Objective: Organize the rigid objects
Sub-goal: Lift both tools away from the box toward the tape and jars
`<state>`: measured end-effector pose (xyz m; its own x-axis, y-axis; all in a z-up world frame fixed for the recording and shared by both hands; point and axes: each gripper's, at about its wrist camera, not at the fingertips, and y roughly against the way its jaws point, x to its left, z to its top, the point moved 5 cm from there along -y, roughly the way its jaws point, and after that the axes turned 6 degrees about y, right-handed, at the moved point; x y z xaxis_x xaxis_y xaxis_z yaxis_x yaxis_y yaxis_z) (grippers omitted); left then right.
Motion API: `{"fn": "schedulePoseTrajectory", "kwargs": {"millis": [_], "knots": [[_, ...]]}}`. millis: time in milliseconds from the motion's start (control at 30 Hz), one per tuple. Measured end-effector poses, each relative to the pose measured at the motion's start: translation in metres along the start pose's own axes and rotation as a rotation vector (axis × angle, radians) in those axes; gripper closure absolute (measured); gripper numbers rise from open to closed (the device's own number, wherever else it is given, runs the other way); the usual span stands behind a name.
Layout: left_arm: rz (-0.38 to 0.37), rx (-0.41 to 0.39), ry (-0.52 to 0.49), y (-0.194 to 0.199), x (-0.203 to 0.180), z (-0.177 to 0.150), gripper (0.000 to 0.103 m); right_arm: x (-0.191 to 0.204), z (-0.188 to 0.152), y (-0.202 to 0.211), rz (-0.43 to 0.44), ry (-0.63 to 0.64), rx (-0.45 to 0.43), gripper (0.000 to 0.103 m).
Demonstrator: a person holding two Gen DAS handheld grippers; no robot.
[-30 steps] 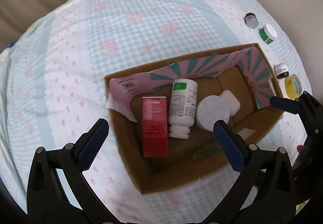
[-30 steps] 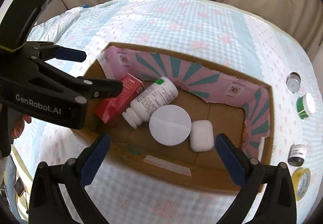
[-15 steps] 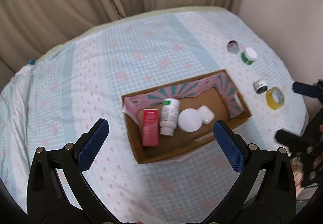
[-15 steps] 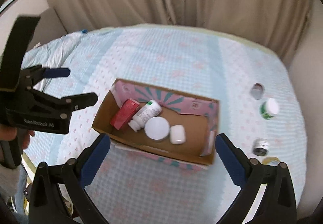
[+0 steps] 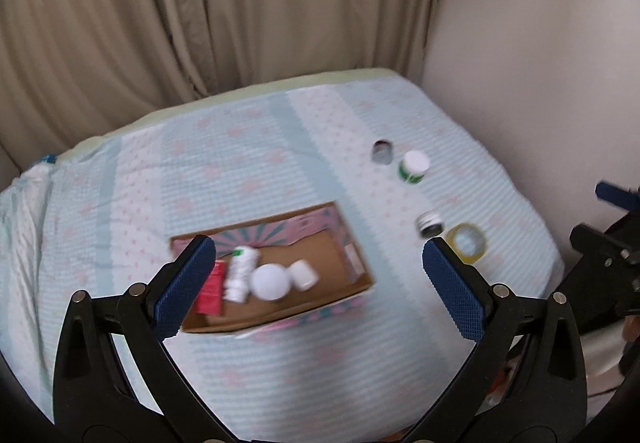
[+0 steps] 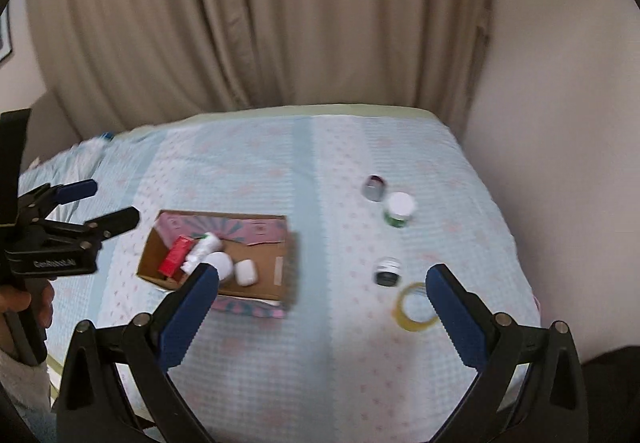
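Observation:
A cardboard box [image 5: 320, 307] [image 6: 288, 275] lies on the bed. It holds a red carton [image 5: 210, 291] [image 6: 176, 255], a white bottle [image 5: 240, 273] [image 6: 204, 249], a white round lid [image 5: 271, 282] [image 6: 224, 263] and a white case [image 5: 304, 275] [image 6: 246, 272]. To its right lie a silver-capped jar [image 5: 382, 152] [image 6: 374, 187], a green jar [image 5: 414, 167] [image 6: 399, 209], a dark jar [image 5: 430, 224] [image 6: 387, 271] and a yellow tape roll [image 5: 466, 243] [image 6: 416, 307]. My left gripper [image 5: 318, 283] [image 6: 96, 205] and right gripper [image 6: 322, 307] [image 5: 600, 211] are open, empty, high above the bed.
The bed has a light blue checked cover [image 5: 280, 363] [image 6: 320, 363]. Beige curtains [image 5: 200, 23] [image 6: 240, 23] hang behind it and a plain wall [image 5: 540, 63] [image 6: 560, 83] stands at the right. The bed's right edge is near the tape roll.
Both grippers have pulled up and back from the box, so the whole bed now shows. The objects in the box and on the bed have not moved.

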<state>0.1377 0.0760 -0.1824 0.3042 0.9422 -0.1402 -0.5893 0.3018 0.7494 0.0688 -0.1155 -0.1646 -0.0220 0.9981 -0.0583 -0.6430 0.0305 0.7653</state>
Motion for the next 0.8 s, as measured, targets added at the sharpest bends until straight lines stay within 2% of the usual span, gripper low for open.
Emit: {"fn": "schedulePoseTrajectory", "kwargs": {"millis": [133, 300, 533, 800], "knots": [[0.007, -0.013, -0.011, -0.008, -0.054, 0.006, 0.0, -0.051, -0.013, 0.01, -0.027, -0.031, -0.014, 0.0], [0.03, -0.003, -0.016, -0.037, -0.112, 0.007, 0.0, -0.102, -0.035, 0.002, -0.018, -0.058, 0.001, 0.0], [0.029, 0.077, -0.01, -0.116, -0.169, -0.014, 0.0, -0.135, -0.074, -0.039, 0.006, -0.012, 0.037, 0.0], [-0.026, 0.203, -0.051, -0.227, -0.201, -0.049, 0.0, -0.151, -0.119, -0.115, 0.028, 0.009, 0.09, 0.0]]}}
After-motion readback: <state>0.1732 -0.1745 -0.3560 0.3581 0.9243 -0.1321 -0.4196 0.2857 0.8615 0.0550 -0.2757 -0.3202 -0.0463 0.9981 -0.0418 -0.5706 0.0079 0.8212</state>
